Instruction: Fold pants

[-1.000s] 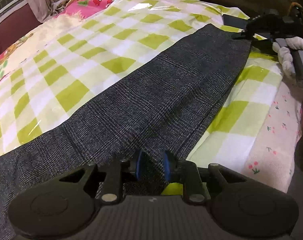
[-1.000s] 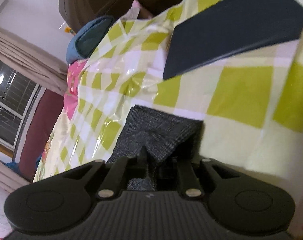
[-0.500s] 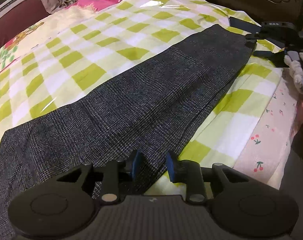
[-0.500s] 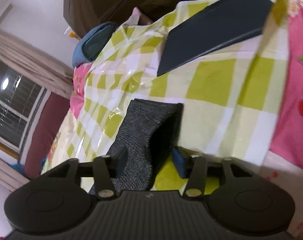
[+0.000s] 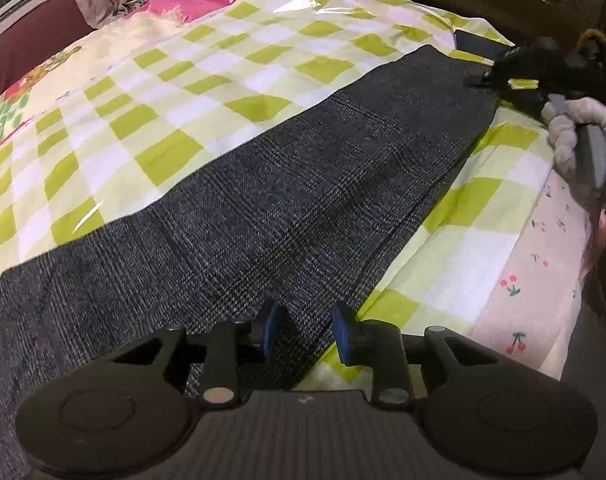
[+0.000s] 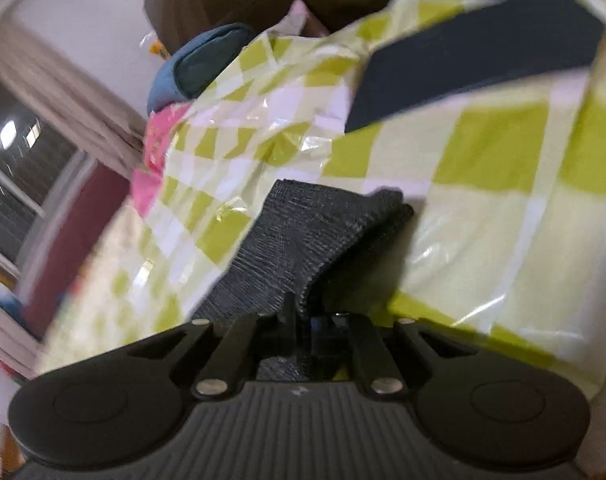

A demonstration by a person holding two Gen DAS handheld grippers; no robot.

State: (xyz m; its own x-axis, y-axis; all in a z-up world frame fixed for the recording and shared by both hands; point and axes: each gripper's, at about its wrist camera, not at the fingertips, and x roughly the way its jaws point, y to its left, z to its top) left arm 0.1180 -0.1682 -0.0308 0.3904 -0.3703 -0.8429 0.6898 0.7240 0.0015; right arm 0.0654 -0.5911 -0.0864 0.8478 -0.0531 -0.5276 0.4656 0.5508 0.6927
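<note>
On the bed, over the green-checked sheet point(image 5: 231, 92), the pants point(image 5: 287, 208) lie stretched in a long dark grey strip, running from just under my left tongs point(image 5: 305, 334) to the far end. My left tongs are released, their blue pads point(image 5: 269, 330) spread apart over the near edge of the cloth, gripping nothing. My right tongs point(image 6: 309, 320) are clenched on the far hem of the pants point(image 6: 303, 240), which rises in a small fold off the sheet point(image 6: 483, 168). A flat dark slab point(image 6: 475, 68) lies on the sheet beyond that hem. A blue pillow point(image 6: 195, 68) sits further back.
</note>
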